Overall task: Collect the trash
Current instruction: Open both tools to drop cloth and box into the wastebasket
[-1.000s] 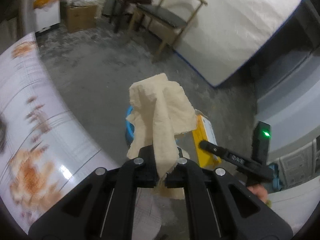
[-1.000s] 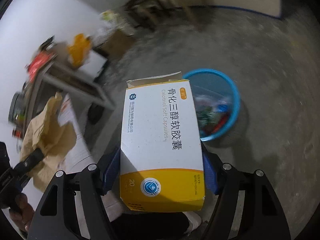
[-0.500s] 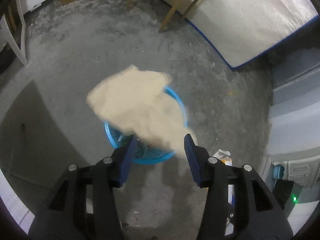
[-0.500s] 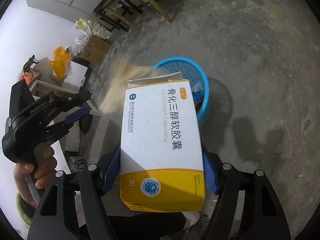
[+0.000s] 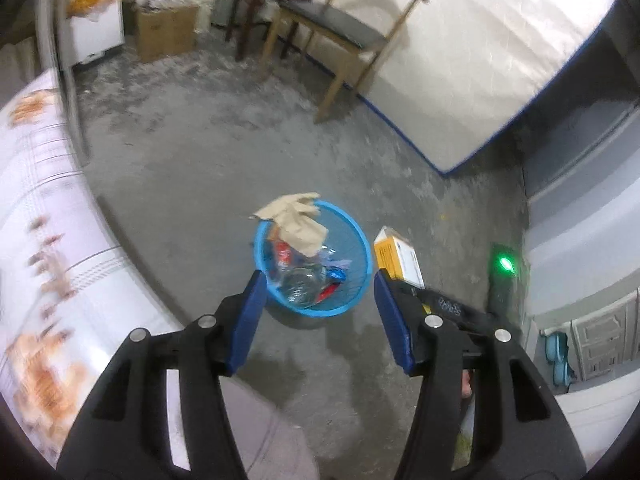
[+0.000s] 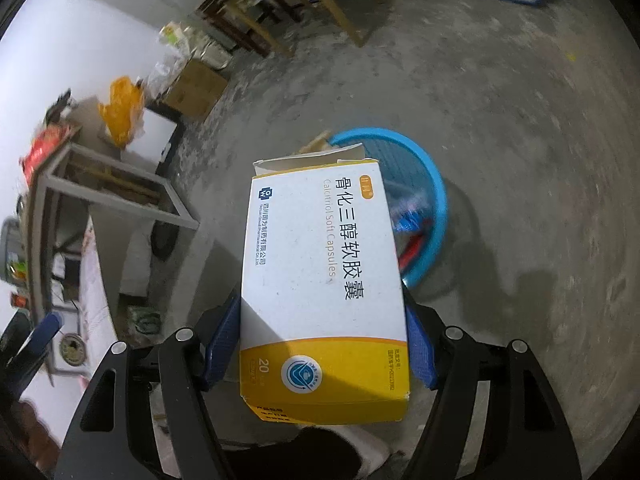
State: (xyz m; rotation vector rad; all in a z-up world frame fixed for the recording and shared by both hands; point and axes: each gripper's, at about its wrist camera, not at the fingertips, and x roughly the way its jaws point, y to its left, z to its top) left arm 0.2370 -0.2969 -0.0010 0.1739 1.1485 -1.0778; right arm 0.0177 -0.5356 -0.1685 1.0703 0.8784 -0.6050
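Left gripper [image 5: 318, 312]: jaws apart, nothing between them, above the bin [image 5: 362, 248]. Tissue [image 5: 296, 220]: beige, crumpled, draped over the bin's far rim onto mixed trash. Right gripper [image 6: 318, 340]: jaws clamped on the box [image 6: 320, 280], white with a yellow band, top flap open, near the blue mesh bin.

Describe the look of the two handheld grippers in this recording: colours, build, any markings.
Both match: the left gripper and right gripper have matte black, angular plastic arms with slot cut-outs and round silver rivets, ending in blue ribbed pads. In the left wrist view the right one's black body shows faint white lettering, too blurred to read, near a green indicator light. No cables or sleeves visible.
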